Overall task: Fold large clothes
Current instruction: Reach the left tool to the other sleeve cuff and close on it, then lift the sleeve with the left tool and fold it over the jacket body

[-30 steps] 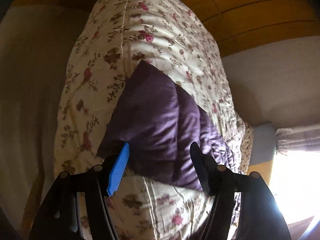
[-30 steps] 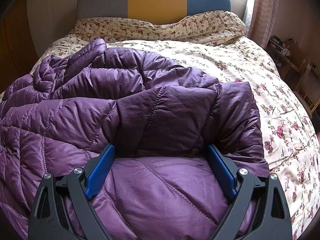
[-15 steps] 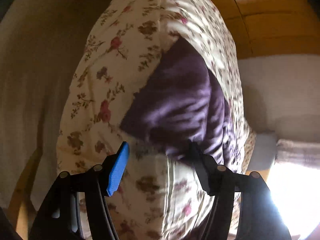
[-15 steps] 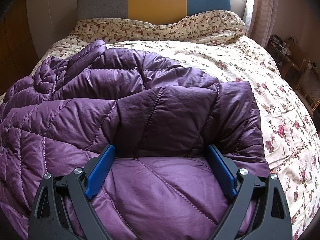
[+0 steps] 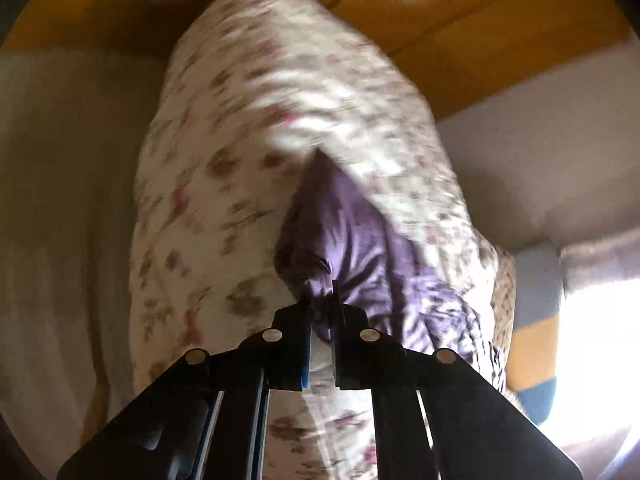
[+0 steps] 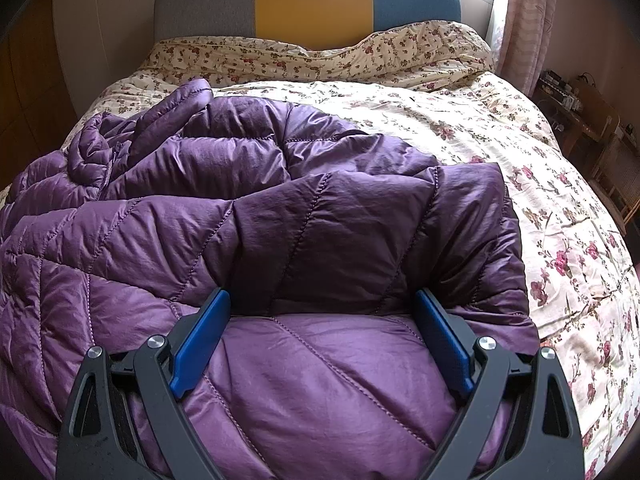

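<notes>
A purple quilted puffer jacket (image 6: 280, 224) lies on a bed, with one part folded over the rest. My right gripper (image 6: 320, 340) is open and rests over the jacket's near part, its blue pads on either side of a fold. In the left wrist view, which is motion-blurred, my left gripper (image 5: 322, 312) is shut on a bunched edge of the purple jacket (image 5: 344, 232), over the floral bedspread.
The floral bedspread (image 6: 540, 216) covers the bed. A grey, yellow and blue headboard (image 6: 312, 0) stands at the back. A curtain (image 6: 524, 20) and a cluttered side table (image 6: 580, 108) are at the right. Wooden panels (image 5: 480, 28) show beyond the bed in the left wrist view.
My left gripper has closed from open onto the jacket's edge, and its view has shifted and blurred. My right gripper and the jacket in front of it have not moved.
</notes>
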`<state>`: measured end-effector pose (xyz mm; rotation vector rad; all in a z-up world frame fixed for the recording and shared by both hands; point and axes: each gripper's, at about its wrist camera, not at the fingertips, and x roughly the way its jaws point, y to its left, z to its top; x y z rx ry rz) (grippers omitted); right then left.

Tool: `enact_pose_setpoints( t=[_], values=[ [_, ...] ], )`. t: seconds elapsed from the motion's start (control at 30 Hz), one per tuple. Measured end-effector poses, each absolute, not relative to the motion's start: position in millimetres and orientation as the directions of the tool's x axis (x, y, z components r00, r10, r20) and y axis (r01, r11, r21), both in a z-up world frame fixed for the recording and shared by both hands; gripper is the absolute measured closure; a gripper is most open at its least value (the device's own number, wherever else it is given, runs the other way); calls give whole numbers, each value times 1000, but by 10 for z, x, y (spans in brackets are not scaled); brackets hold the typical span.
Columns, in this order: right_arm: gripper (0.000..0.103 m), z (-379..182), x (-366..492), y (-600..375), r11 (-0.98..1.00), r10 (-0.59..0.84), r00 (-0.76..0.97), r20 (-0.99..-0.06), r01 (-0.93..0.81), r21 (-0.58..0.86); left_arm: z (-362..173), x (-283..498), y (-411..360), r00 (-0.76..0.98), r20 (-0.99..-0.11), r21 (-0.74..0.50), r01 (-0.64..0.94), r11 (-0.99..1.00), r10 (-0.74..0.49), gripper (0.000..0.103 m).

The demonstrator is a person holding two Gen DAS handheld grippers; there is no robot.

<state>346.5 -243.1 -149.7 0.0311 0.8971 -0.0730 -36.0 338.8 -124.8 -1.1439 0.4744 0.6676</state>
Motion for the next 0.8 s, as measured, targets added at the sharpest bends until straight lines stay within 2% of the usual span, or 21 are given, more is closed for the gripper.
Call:
enact_pose_setpoints(
  t=[0.1, 0.27, 0.53, 0.8],
  values=[
    [11, -1498, 3465, -2431, 997, -51, 622, -782, 77, -4, -915, -119, 3255, 748, -613, -638, -659, 398, 254, 97],
    [11, -1499, 3464, -2432, 997, -51, 622, -782, 77, -4, -497, 463, 2961, 819, -539, -613, -543, 575, 198, 97],
    [11, -1496, 3469, -2431, 997, -50, 622, -781, 77, -3, -212, 1682, 2190, 867, -499, -587, -333, 738, -6, 97],
    [11, -1504, 3468, -2443, 997, -45, 623, -781, 77, 3, -186, 2536, 1224, 844, -483, -601, -124, 790, -235, 97]
  ],
)
